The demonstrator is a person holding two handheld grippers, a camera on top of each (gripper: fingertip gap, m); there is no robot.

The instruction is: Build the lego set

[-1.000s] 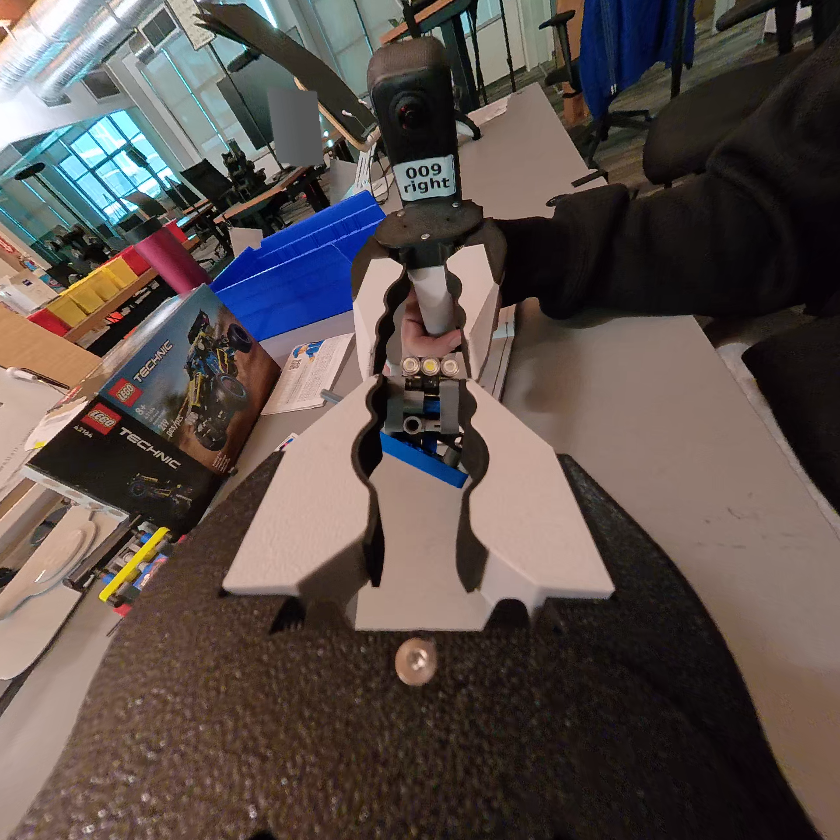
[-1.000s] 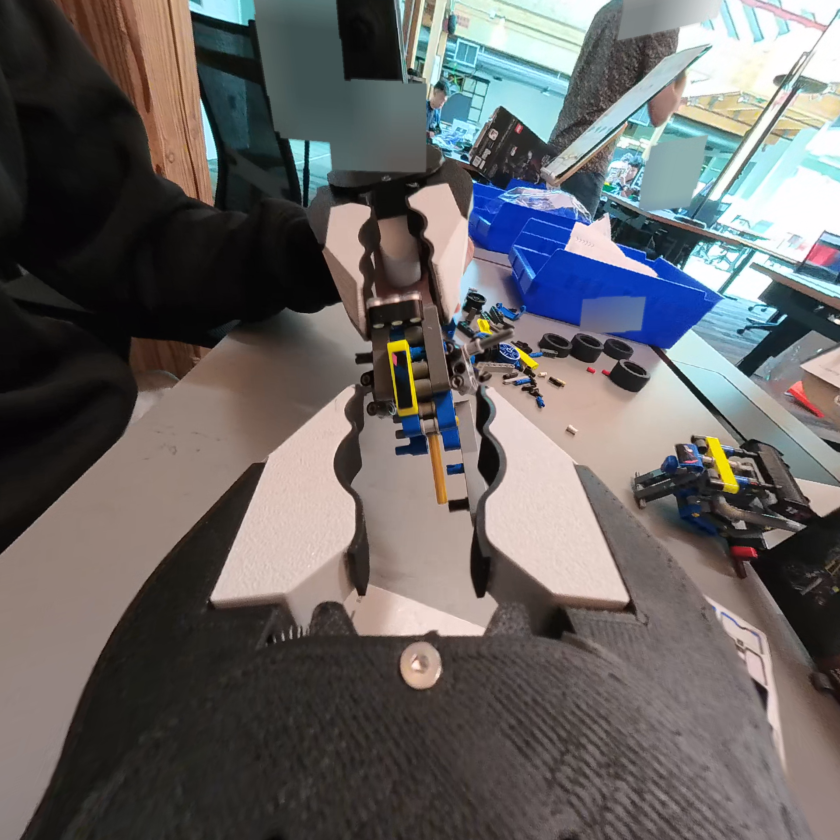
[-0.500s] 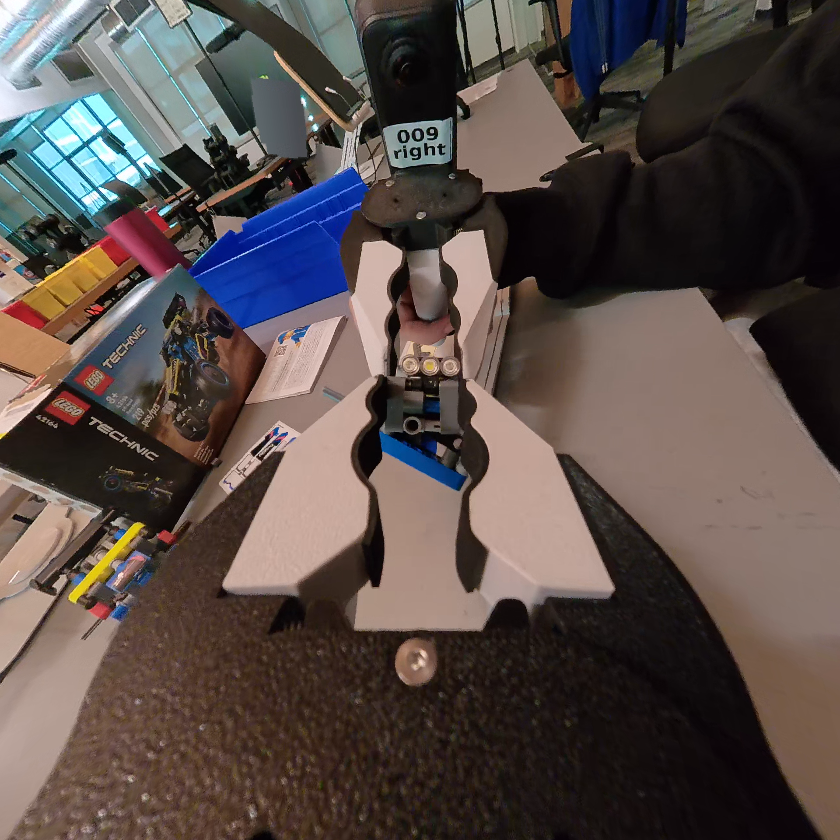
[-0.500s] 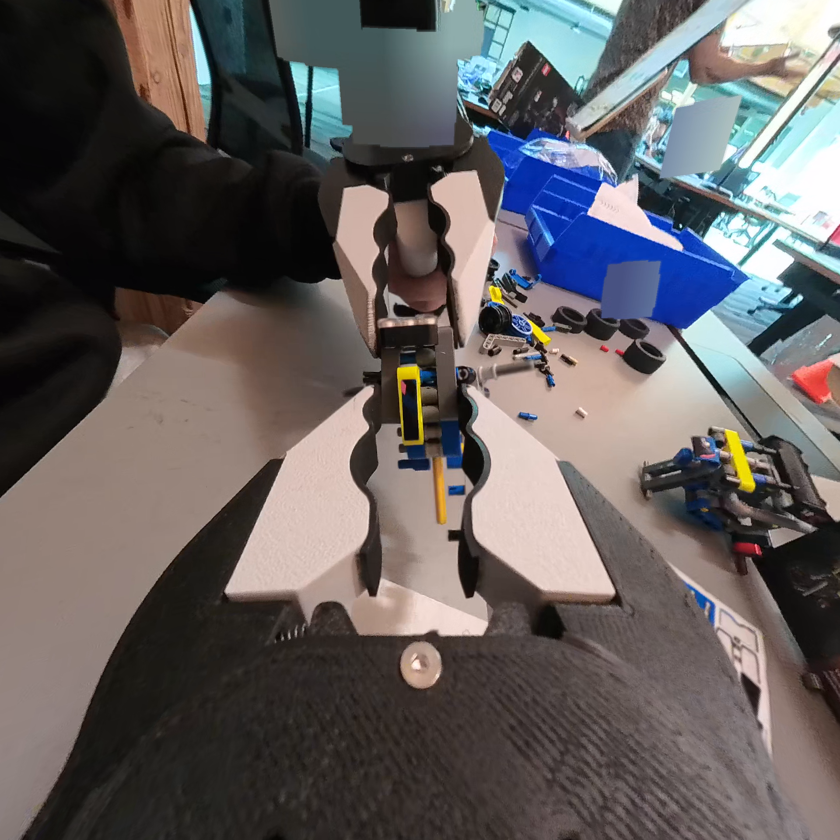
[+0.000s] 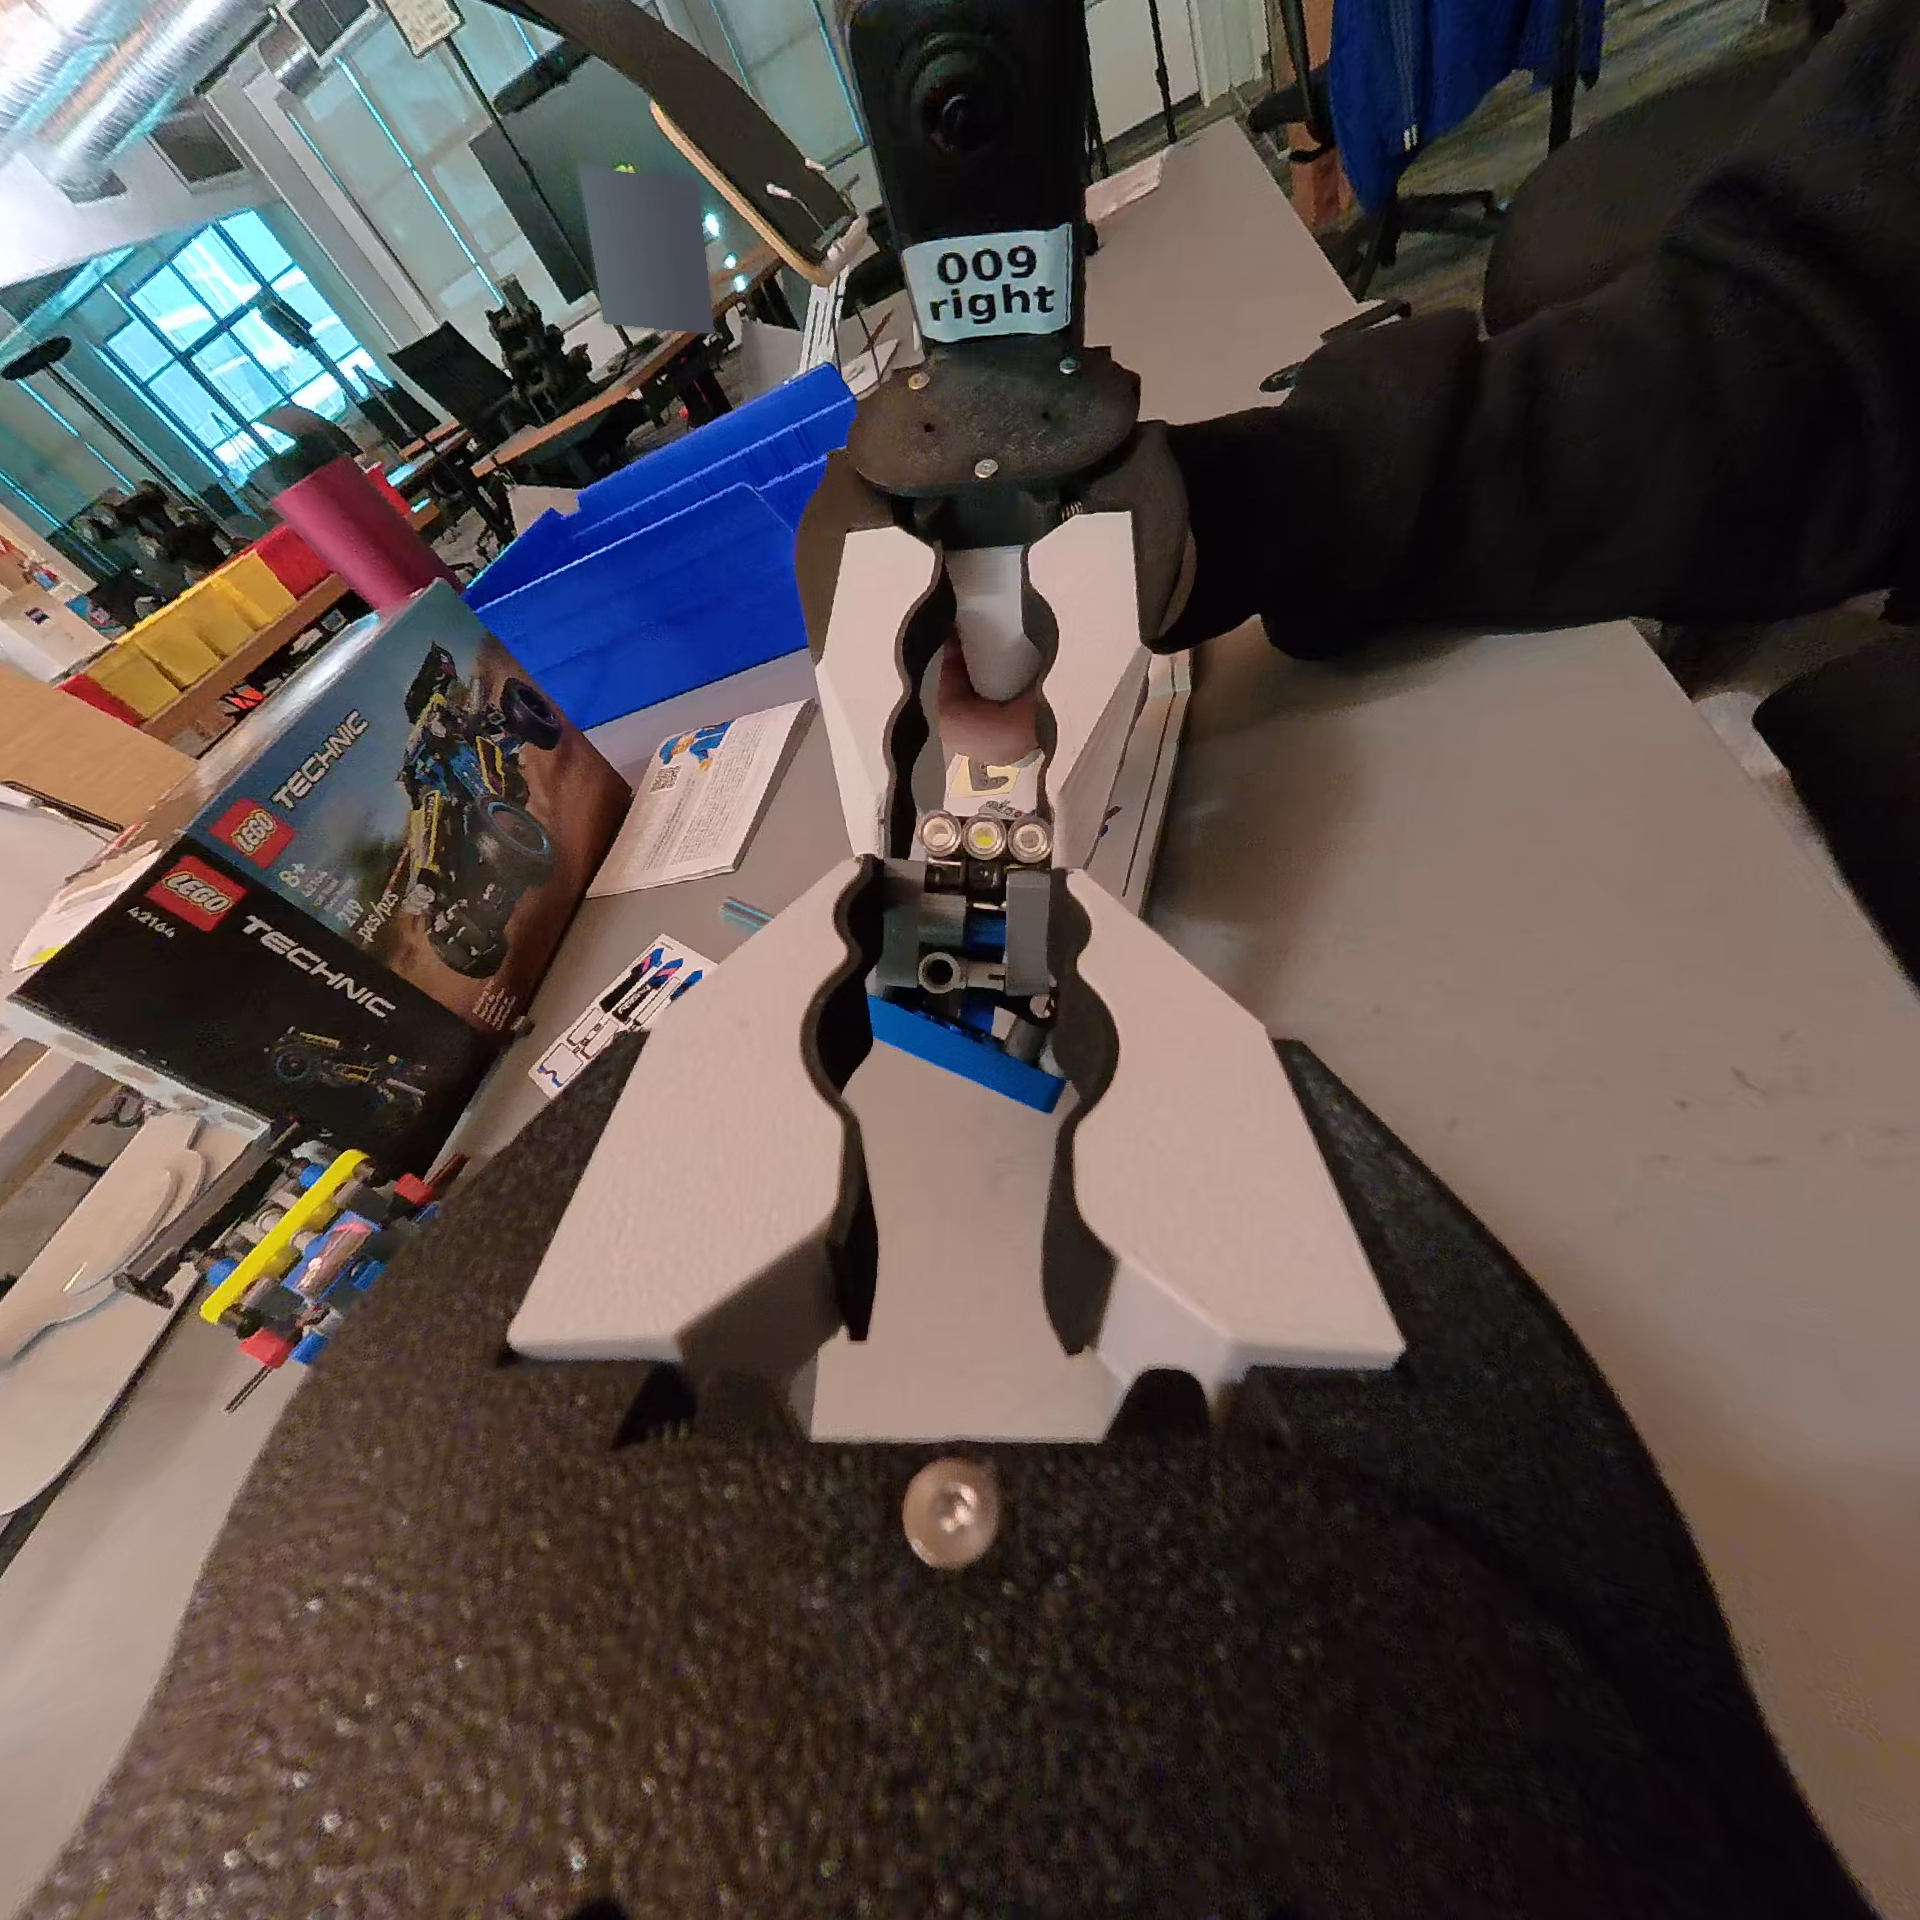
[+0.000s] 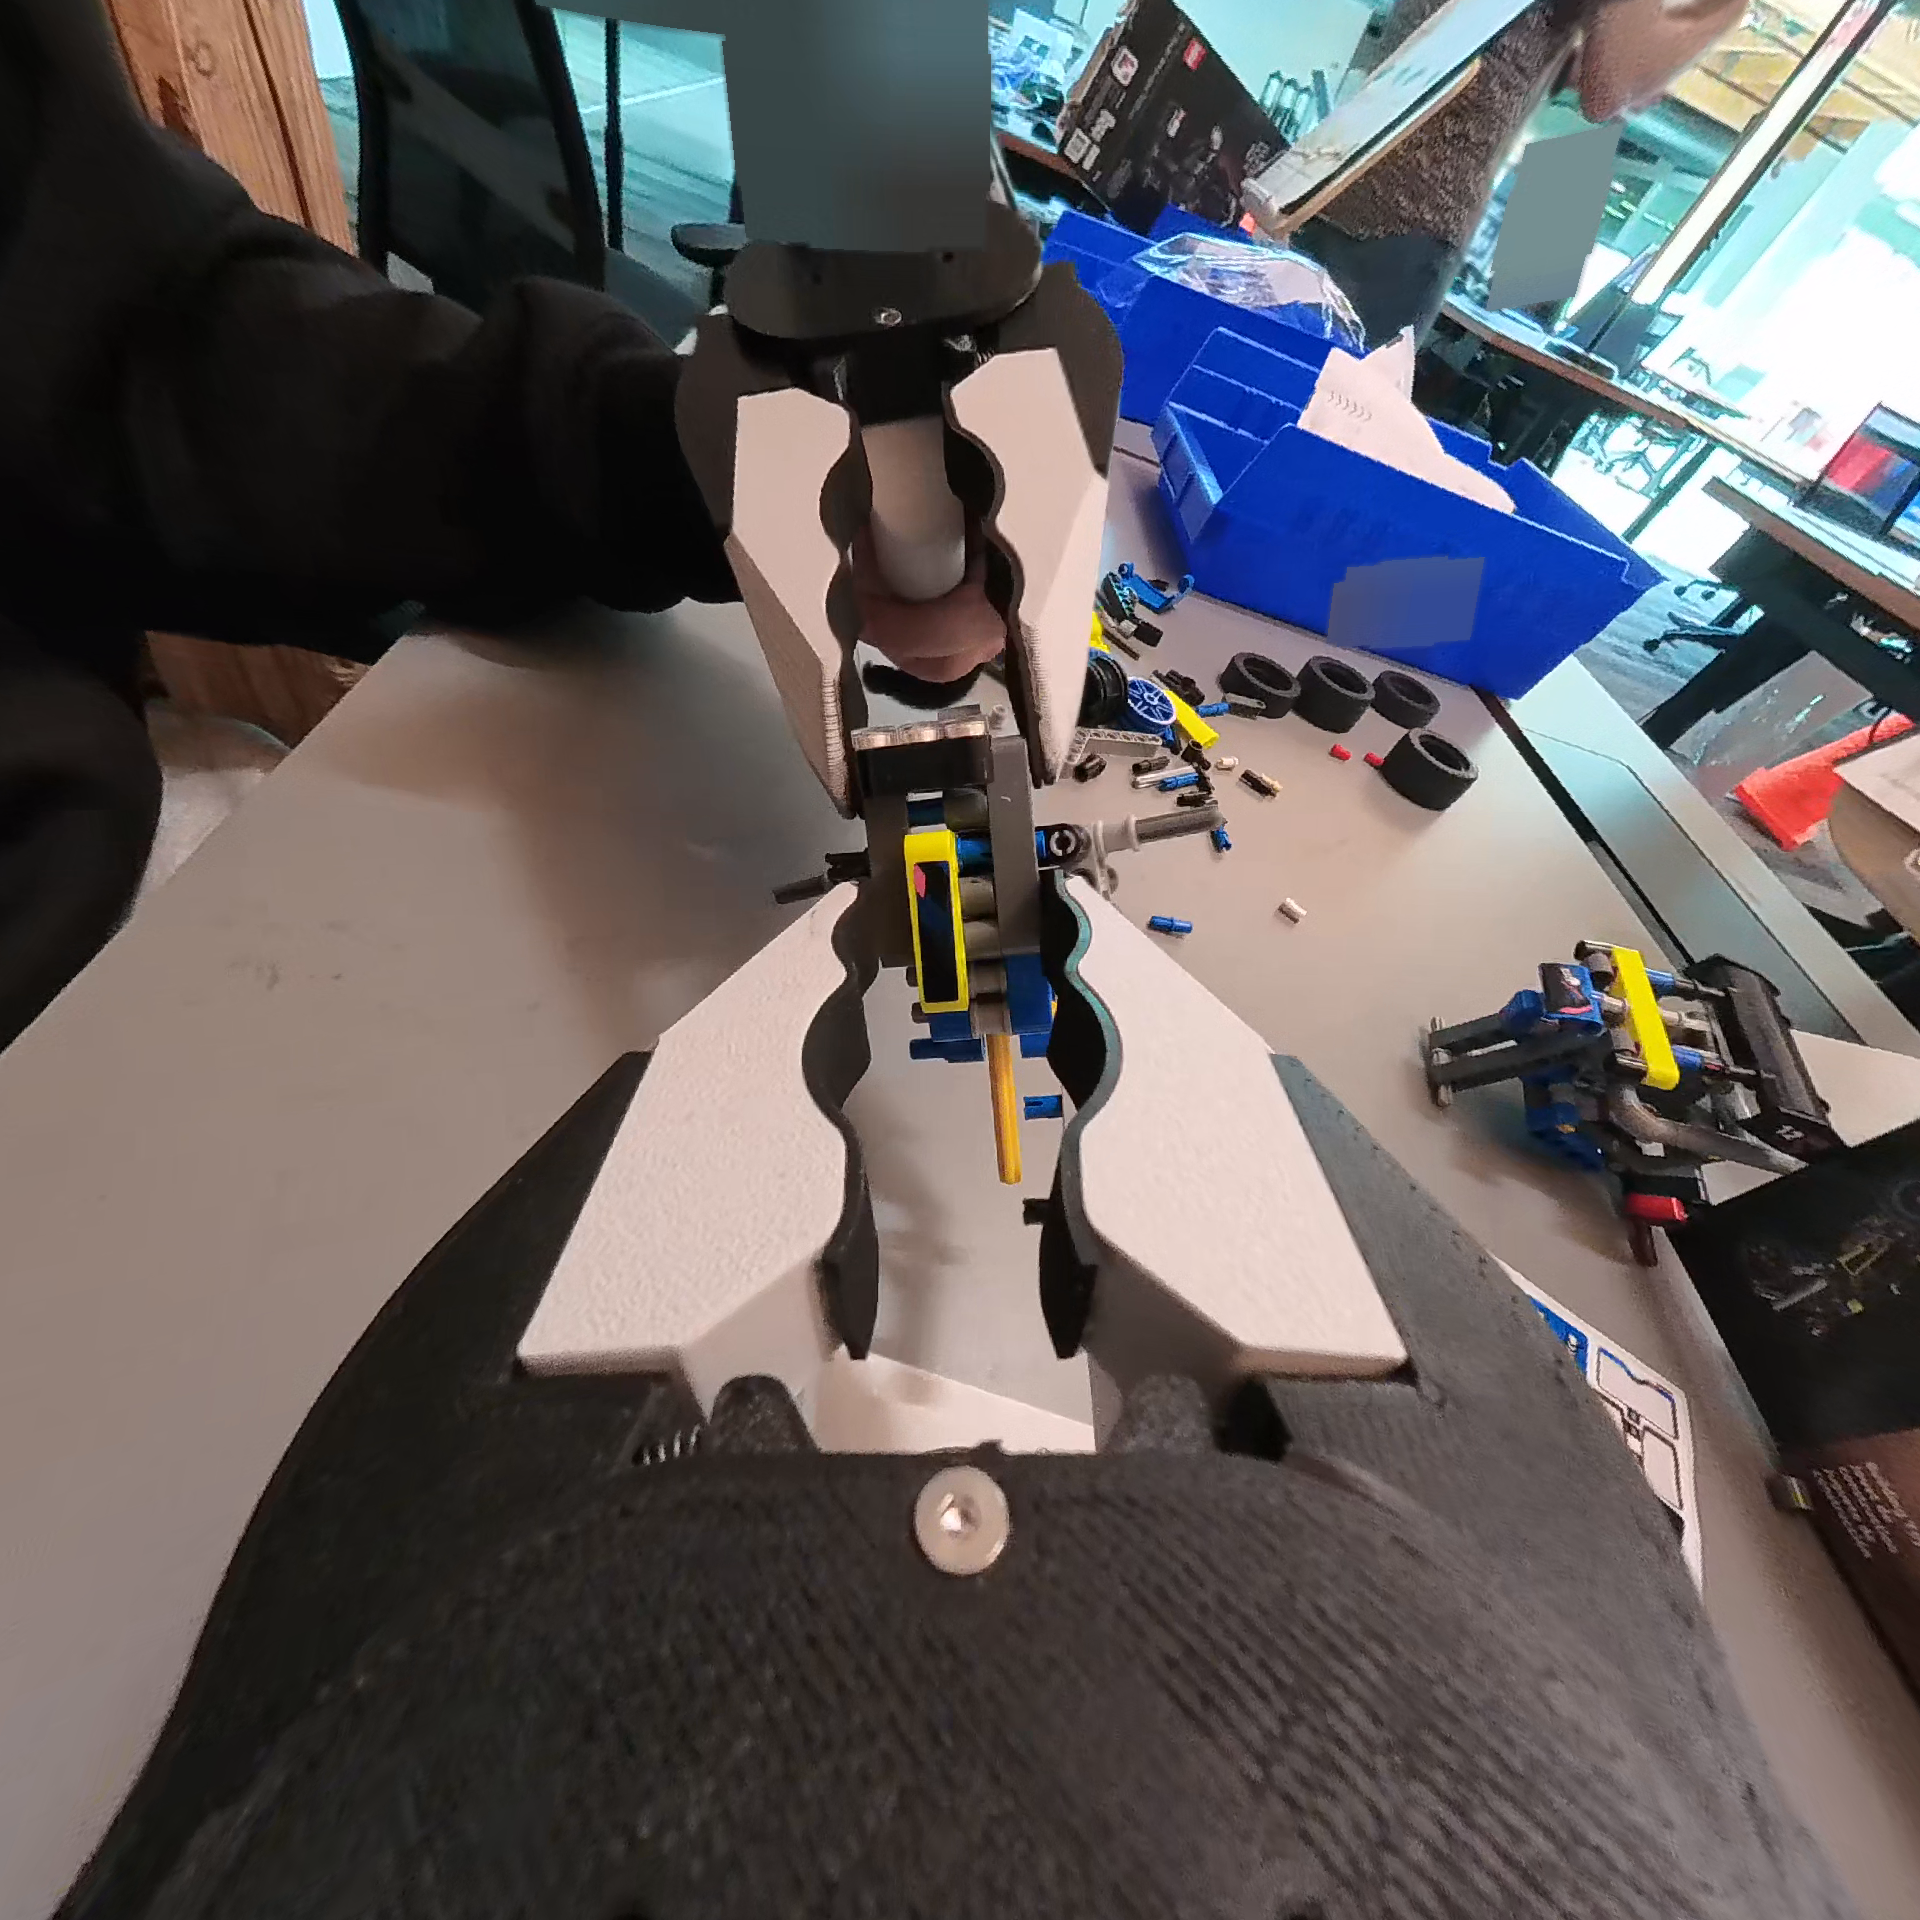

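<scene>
A small brick assembly [image 5: 961, 940] of grey, blue and black parts is held above the grey table [image 5: 1507, 987] between both grippers, which face each other. My left gripper [image 5: 961, 914] is shut on its grey side beams near the end with three round lights [image 5: 982, 834]. My right gripper [image 6: 956, 909] is shut on the other end of the assembly [image 6: 1013, 862], beside its yellow panel [image 6: 932, 914]; a yellow axle [image 6: 1003, 1112] sticks out towards the right wrist camera. The right gripper [image 5: 971, 800] also shows opposite in the left wrist view, and the left gripper [image 6: 940, 774] in the right wrist view.
A printed toy box [image 5: 312, 935], a booklet [image 5: 707, 800], a sticker sheet [image 5: 613, 1013] and blue bins [image 5: 644, 603] lie at the left. A second brick sub-assembly [image 6: 1621, 1049], black tyres [image 6: 1340, 691] and loose small pieces [image 6: 1184, 748] lie at the right. A person stands behind. Only a small space, under 4 cm, lies between the two pairs of fingers.
My right gripper's jaws closed from a wider stance onto the assembly. My left gripper kept its hold. Both grippers shifted slightly with the assembly between them.
</scene>
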